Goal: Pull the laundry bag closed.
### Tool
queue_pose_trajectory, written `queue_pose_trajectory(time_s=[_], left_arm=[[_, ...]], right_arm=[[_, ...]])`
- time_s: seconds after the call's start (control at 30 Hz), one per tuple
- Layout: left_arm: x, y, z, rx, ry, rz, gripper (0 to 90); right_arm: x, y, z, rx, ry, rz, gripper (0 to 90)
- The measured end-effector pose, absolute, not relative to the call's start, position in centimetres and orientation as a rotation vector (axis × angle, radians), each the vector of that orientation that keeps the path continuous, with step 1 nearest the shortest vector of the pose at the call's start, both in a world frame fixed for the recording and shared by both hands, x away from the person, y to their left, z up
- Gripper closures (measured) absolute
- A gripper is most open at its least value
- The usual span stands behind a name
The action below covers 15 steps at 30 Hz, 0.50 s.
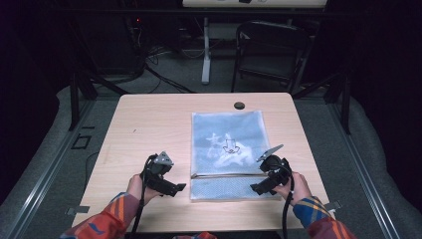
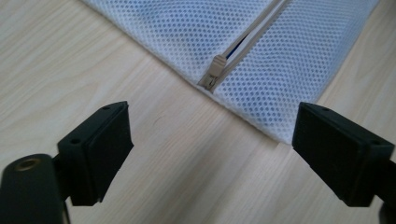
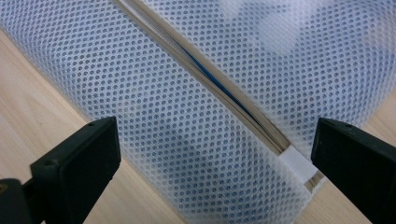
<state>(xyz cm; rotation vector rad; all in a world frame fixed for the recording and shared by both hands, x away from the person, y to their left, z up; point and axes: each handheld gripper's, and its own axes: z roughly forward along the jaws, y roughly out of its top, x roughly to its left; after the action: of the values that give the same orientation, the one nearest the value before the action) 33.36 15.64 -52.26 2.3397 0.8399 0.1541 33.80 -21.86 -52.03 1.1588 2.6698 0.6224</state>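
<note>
A white mesh bag [image 1: 228,144] lies flat on the wooden table [image 1: 149,129], with a pale printed cloth inside it. A zipper [image 1: 226,175] runs across the bag near its front edge. My left gripper [image 1: 180,187] is just left of the bag's near corner. In the left gripper view its jaws [image 2: 212,149] stand open over bare wood, and the beige zipper pull [image 2: 214,70] lies a little beyond them. My right gripper [image 1: 255,188] hovers open over the bag's front right part. In the right gripper view the mesh and the zipper's white end tab [image 3: 299,165] lie between its jaws [image 3: 215,163].
A small dark grommet hole [image 1: 239,105] sits at the table's far edge. Beyond the table stand a black folding chair [image 1: 271,50] and a white desk leg [image 1: 206,50]. Bare wood spreads left of the bag.
</note>
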Motion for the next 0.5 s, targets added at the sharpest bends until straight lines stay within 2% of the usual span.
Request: queue_pose_trajectory(time_s=[0.37, 0.4, 0.5], left_arm=[[32.7, 14.9, -52.5, 2.316, 0.769, 0.123, 24.9], [32.5, 14.7, -52.8, 2.328, 0.749, 0.103, 30.6], [32.4, 14.3, -53.0, 2.341, 0.744, 0.104, 35.4]], right_arm=[[34.1, -20.5, -52.2, 1.109, 2.686, 0.629, 1.4], [34.2, -20.3, -52.2, 1.097, 2.692, 0.627, 1.8], [34.3, -20.0, -52.3, 1.091, 2.697, 0.631, 1.9]])
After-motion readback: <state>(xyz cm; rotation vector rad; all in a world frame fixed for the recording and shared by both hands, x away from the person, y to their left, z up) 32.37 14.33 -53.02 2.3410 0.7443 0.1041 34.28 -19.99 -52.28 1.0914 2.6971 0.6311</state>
